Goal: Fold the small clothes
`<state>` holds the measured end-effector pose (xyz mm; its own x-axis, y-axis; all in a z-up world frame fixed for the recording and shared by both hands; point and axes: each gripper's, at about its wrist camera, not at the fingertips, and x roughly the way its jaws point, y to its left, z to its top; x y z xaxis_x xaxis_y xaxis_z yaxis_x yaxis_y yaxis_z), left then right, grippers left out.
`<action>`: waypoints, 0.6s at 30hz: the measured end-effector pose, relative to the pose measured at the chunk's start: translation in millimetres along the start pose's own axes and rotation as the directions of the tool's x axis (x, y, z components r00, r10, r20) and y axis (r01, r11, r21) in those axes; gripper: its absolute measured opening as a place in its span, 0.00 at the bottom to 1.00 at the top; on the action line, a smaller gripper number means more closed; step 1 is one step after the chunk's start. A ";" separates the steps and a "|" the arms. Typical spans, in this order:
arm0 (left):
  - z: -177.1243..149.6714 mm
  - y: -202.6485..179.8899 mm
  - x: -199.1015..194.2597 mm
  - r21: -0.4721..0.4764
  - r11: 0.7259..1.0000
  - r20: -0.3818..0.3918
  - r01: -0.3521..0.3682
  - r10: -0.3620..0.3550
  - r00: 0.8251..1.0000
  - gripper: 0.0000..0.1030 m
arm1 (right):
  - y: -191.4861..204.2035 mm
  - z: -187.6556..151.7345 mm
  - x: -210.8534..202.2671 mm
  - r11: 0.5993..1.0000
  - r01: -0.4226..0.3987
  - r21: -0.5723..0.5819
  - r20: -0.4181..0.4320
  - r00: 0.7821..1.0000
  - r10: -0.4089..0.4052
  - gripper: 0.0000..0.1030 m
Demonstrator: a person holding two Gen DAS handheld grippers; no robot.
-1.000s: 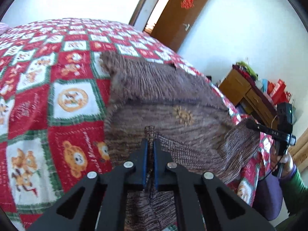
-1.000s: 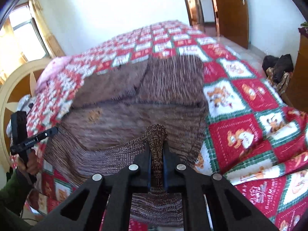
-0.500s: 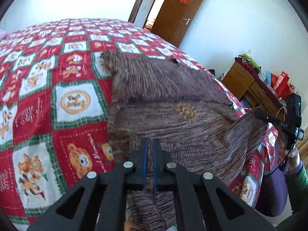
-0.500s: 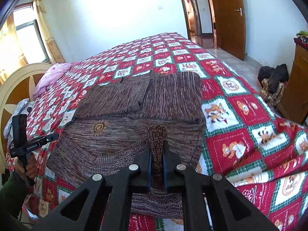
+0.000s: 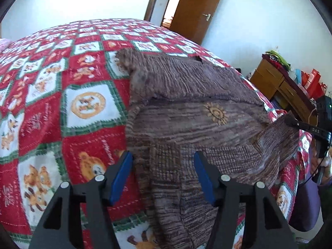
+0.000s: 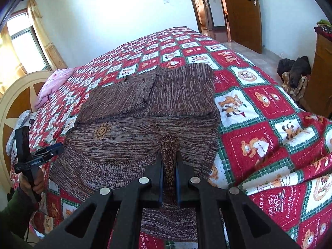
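A brown knitted sweater with a small sun emblem lies partly folded on the red checked bedspread. My left gripper is over its near edge, and its jaws are opening: the blue pads stand apart and the knit lies loose between them, not pressed. My right gripper is shut on a bunched fold of the sweater's hem. In the right wrist view the left gripper shows at the far left, held by a hand.
The bed's near edge runs just below both grippers. A wooden dresser with bags stands to the right, a brown door behind. A pink pillow and round headboard are at the left. Dark clothes lie on the floor.
My left gripper has gone from shut on the sweater's edge to open, and the knit has dropped onto the bed. The right gripper still holds its fold.
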<state>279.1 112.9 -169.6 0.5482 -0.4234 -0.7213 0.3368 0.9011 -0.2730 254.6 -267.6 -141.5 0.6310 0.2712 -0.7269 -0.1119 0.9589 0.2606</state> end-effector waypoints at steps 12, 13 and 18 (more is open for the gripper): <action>1.3 -12.9 -11.4 0.063 0.997 0.077 -0.046 0.041 0.996 0.56 | -9.6 -5.1 -0.9 0.999 -0.015 0.033 -0.006 1.000 0.015 0.09; 1.3 -14.2 -9.0 0.074 0.996 0.071 -0.043 0.037 0.997 0.56 | -9.7 -5.7 -1.0 0.999 -0.015 0.033 -0.006 1.000 0.015 0.09; -1.2 -14.4 6.9 0.087 0.994 0.030 -0.067 0.065 0.997 0.56 | -10.1 -8.1 -1.2 0.999 -0.018 0.042 -0.008 1.000 0.018 0.09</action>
<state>277.2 97.1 -171.4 0.5913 -0.3666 -0.7183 0.3647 0.9160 -0.1673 248.7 -277.0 -148.5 0.6225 0.2895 -0.7271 -0.0908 0.9495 0.3003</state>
